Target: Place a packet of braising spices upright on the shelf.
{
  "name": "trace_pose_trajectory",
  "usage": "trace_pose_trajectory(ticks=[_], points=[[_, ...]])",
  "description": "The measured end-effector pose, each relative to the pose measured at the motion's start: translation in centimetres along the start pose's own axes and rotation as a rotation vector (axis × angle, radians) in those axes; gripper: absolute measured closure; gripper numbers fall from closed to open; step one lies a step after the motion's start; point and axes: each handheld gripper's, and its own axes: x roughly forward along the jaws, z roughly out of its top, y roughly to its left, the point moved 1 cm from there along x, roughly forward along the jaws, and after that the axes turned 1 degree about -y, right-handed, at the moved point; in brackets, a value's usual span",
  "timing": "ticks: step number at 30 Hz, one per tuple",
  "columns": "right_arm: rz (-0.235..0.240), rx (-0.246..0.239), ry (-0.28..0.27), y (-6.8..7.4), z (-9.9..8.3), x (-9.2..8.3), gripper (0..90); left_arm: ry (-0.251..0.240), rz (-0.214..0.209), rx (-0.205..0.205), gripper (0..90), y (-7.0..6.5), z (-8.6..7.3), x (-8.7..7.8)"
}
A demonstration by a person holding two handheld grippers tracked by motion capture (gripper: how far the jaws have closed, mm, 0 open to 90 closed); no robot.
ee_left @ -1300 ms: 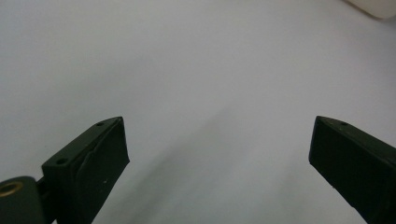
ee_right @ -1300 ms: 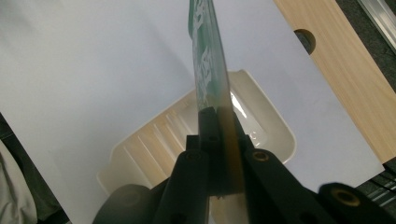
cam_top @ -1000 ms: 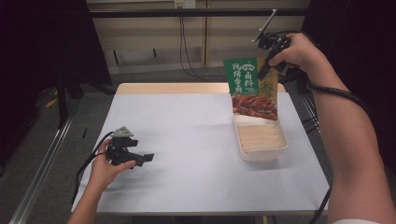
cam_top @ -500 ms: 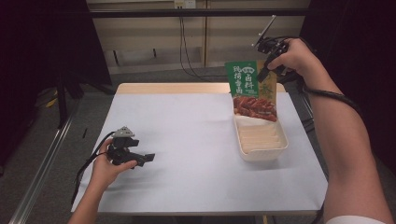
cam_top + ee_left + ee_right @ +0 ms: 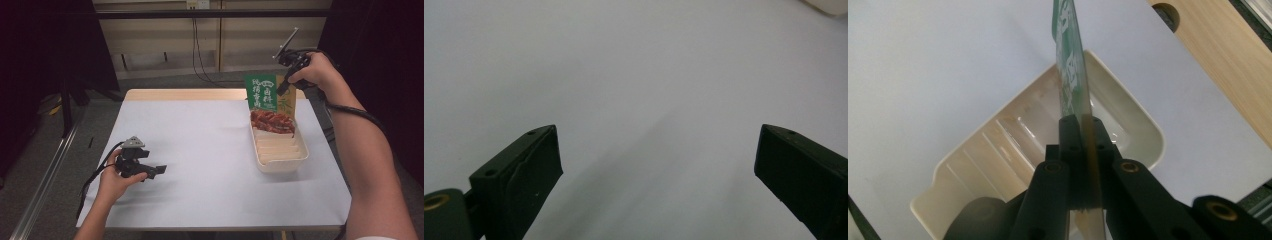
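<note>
Table point(image 5: 210, 150) under a white sheet bears a cream ridged tray point(image 5: 280, 150) at its right side. Green snack packet point(image 5: 270, 97) hangs upright over the tray's far end, pinched at its top edge by the right gripper point(image 5: 286, 86). Left gripper point(image 5: 157, 171) rests near the left edge, jaws wide apart around nothing.

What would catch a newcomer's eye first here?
The green packet with red food printed on it, hanging upright from the shut right claw over the far end of the cream tray at the table's right. Then the left claw, open and idle on the white table at near left.
</note>
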Motion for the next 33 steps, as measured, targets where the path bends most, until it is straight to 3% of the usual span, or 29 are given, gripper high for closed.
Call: trace_pose_trajectory(ticks=[8, 13, 14, 15, 24, 33], points=[[-0.021, 0.046, 0.002, -0.4, -1.4, -0.6, 85.3, -0.006, 0.005, 0.012, 4.9, 0.0, 0.0, -0.1], [-0.054, 0.073, -0.003, -0.2, -1.9, -1.1, 63.6, -0.001, 0.003, 0.011, 4.9, 0.0, 0.0, 0.0], [-0.054, 0.073, -0.003, -0.2, -1.9, -1.1, 63.6, -0.001, 0.003, 0.011, 4.9, 0.0, 0.0, 0.0], [-0.071, 0.073, -0.006, 0.0, -1.9, -1.6, 54.1, 0.0, 0.001, 0.012, 4.9, -0.1, 0.1, -0.1], [-0.098, 0.078, 0.007, 1.4, -1.2, -3.5, 37.8, -0.004, -0.011, 0.013, 4.9, -0.1, 0.3, -0.3], [-0.113, 0.068, 0.01, 2.9, -0.5, -5.0, 32.2, -0.004, -0.014, 0.019, 4.9, -0.3, 0.1, -0.5]])
